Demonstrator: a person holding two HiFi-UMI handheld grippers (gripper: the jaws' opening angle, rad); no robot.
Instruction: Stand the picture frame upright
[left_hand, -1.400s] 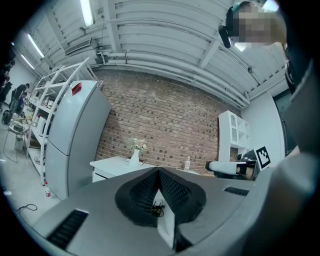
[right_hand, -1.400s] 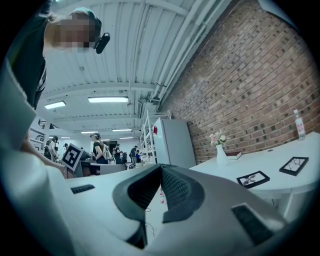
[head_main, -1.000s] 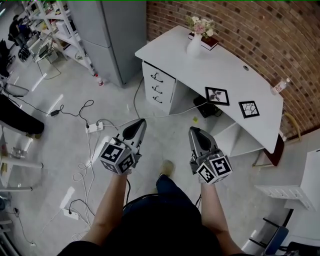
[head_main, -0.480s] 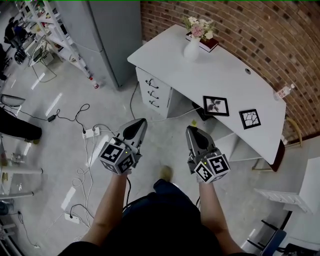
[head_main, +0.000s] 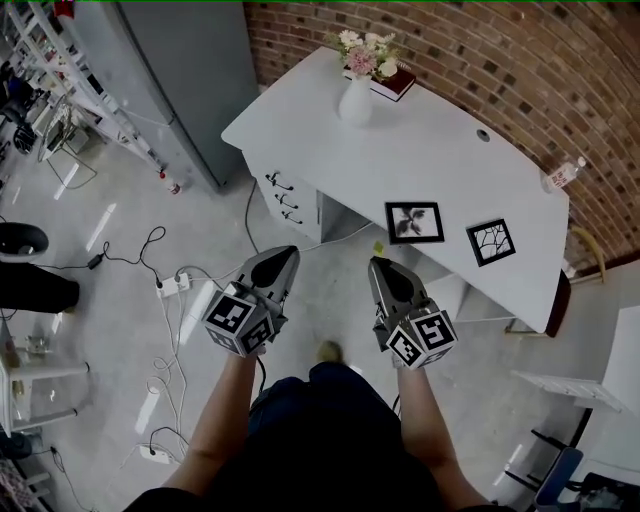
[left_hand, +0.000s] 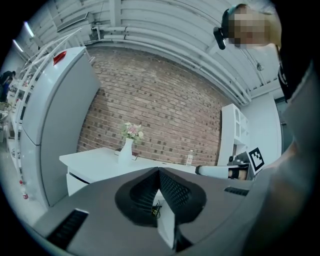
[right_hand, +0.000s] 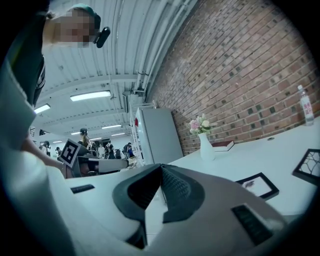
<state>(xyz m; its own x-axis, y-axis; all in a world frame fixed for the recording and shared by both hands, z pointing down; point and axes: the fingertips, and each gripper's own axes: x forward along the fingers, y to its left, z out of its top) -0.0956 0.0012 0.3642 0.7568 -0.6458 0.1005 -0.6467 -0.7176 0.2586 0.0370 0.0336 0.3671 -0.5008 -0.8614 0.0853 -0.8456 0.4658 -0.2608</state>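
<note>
Head view: overhead, steeply down, white desk (head_main: 330, 150) ahead.
Gripper views: low, level, facing desk.
All share: flower vase (head_main: 355, 98).

White desk (head_main: 440, 160), flat picture frame (head_main: 414, 222), second frame (head_main: 491, 241), flower vase (head_main: 355, 100), book (head_main: 388, 86), bottle (head_main: 561, 174)

Both forearms reach forward side by side, each hand holding its gripper roughly level, short of the desk's (head_main: 330, 150) front edge. The left gripper (head_main: 284, 258) and the right gripper (head_main: 377, 266) sit apart, each with jaws pressed together on nothing.
</note>
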